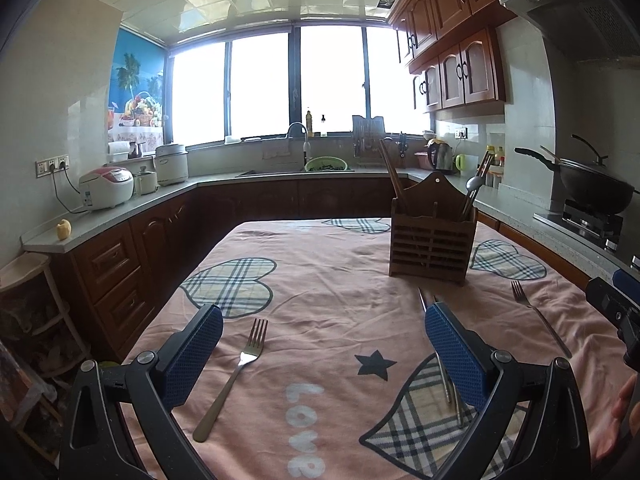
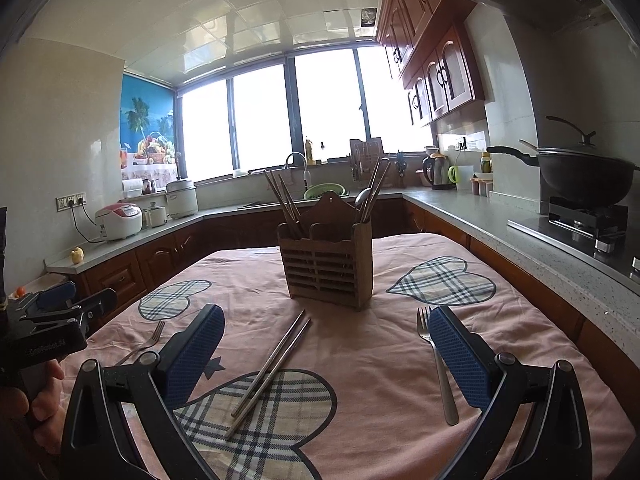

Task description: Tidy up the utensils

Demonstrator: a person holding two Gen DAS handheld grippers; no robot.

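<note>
A wooden slatted utensil holder (image 1: 433, 240) (image 2: 326, 268) stands on the pink tablecloth, with chopsticks and a spoon upright in it. A fork (image 1: 234, 376) lies on the cloth between the fingers of my open left gripper (image 1: 320, 360). A pair of metal chopsticks (image 2: 272, 368) lies between the fingers of my open right gripper (image 2: 328, 356); in the left wrist view the chopsticks (image 1: 448, 384) are partly hidden behind the right finger. A second fork (image 2: 438, 364) (image 1: 540, 316) lies beside the right finger. Both grippers hover above the cloth, empty.
The table (image 1: 340, 280) sits in a kitchen ringed by counters. A wok on a stove (image 2: 584, 184) is at the right, rice cookers (image 1: 106, 188) at the left, a sink (image 1: 316, 164) under the window. The left gripper also shows at the left edge (image 2: 60, 320).
</note>
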